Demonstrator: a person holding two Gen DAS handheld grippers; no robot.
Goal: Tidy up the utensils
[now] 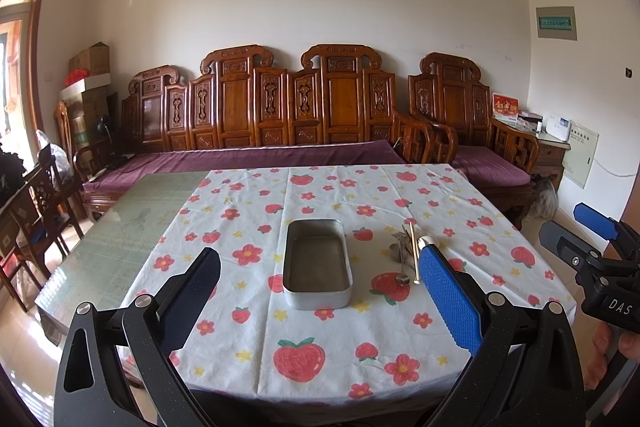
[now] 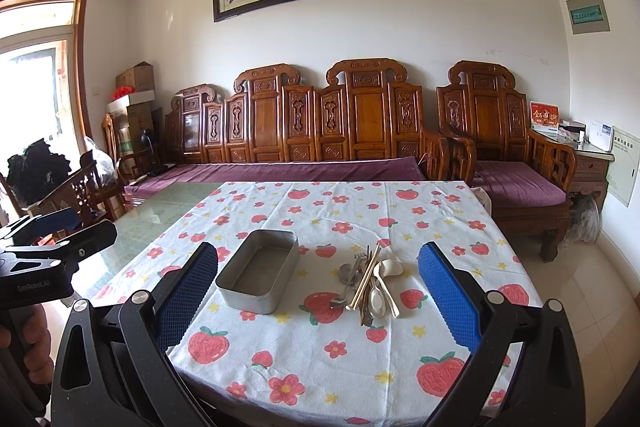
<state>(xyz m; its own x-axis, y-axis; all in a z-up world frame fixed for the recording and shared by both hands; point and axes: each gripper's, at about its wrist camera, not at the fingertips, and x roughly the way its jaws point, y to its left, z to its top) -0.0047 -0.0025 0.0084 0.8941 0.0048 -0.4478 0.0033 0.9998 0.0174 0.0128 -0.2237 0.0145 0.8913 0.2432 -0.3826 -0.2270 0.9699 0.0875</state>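
utensils heaped mid-table beside tin | thin, stiff, slippery; grasp chopsticks mid-shaft | left gripper and right gripper both spread apart, empty

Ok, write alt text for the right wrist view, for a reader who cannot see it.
Open right tongs hover over a strawberry-print tablecloth, framing an empty metal tin with a pile of utensils lying on its right. A carved wooden bench lines the wall behind, and the left tongs show at the left edge.
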